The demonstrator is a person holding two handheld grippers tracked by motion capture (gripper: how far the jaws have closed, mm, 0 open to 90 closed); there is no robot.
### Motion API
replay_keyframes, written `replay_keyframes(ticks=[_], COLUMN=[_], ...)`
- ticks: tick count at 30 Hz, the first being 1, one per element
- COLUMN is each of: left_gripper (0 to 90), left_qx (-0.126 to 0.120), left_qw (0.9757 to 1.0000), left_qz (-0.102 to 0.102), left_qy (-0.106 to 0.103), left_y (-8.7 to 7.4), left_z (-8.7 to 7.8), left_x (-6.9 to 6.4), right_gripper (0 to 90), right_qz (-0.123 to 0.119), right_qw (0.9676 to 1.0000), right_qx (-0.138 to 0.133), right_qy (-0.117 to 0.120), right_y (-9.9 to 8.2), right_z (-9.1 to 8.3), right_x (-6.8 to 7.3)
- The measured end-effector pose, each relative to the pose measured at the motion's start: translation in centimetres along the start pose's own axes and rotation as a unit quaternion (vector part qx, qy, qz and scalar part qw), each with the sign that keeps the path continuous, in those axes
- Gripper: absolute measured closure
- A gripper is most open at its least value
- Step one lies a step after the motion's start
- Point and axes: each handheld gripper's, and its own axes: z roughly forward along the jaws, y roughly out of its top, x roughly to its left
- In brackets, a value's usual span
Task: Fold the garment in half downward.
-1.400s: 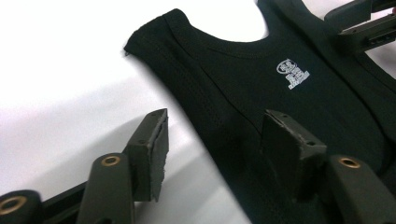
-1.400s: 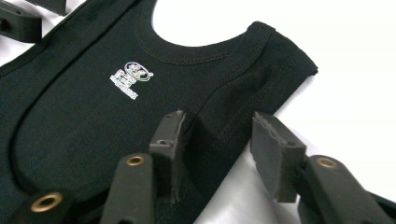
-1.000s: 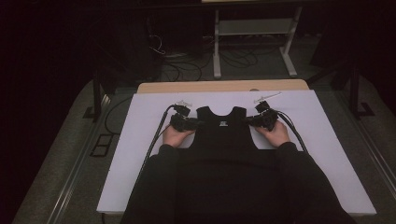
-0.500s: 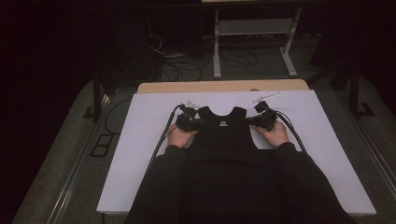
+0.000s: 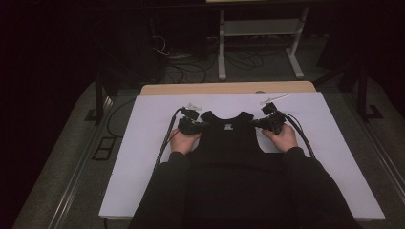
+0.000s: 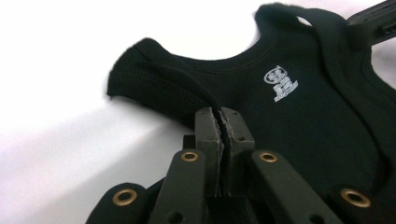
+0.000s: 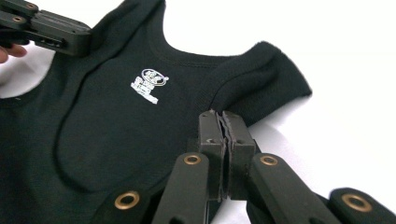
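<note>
High view: a black vest (image 5: 229,136) lies flat on the white table (image 5: 143,157), neck toward the far edge, its lower part hidden under the person's torso. The left gripper (image 5: 191,127) sits at the vest's left armhole and the right gripper (image 5: 268,123) at the right one, each hand behind its tool.

Compared with 1 second earlier, both hands sit at much the same spots, but both pairs of jaws have just been closing. Left gripper view shows the left gripper (image 6: 220,116) now pinched tight on the armhole hem, a ridge of black cloth rising between the pads. Right gripper view shows the right gripper (image 7: 222,119) likewise clamped on the fabric edge below the right shoulder strap, no gap left between the jaws.

So the grasp looks complete on both sides. With 2 matching holds near the shoulders, the vest seems ready to be lifted or folded; the cloth itself is not yet raised off the table.
</note>
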Motion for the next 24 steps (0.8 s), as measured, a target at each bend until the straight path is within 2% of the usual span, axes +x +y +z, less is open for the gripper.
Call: replay_keyframes(ticks=[6, 10, 13, 20, 24], left_gripper=[85.7, 85.7, 85.7, 85.7, 85.6], left_qx=[-0.012, -0.028, -0.030, -0.035, -0.033], left_qw=[0.9999, 0.9996, 0.9996, 0.9993, 0.9992], left_qz=[0.006, 0.003, -0.002, 0.012, 0.020], left_qy=[-0.001, -0.002, 0.000, -0.005, -0.005], left_y=[0.3, 0.8, 1.1, 2.0, 2.1], left_z=[-1.4, -2.3, -2.6, -3.5, -4.2], left_x=[-0.6, -0.8, -0.9, -1.6, -1.9], right_gripper=[86.7, 86.7, 86.7, 86.6, 86.6], right_qz=[-0.011, -0.013, -0.015, -0.018, -0.021], right_qw=[0.9999, 0.9997, 0.9996, 0.9991, 0.9987], right_qx=[-0.012, -0.020, -0.026, -0.038, -0.045], right_qy=[-0.002, 0.000, 0.001, 0.000, 0.008], right_y=[0.3, 0.5, 0.6, 1.0, 1.0], right_z=[-1.2, -1.8, -2.3, -3.7, -4.7], right_x=[1.0, 1.3, 1.5, 1.8, 2.3])
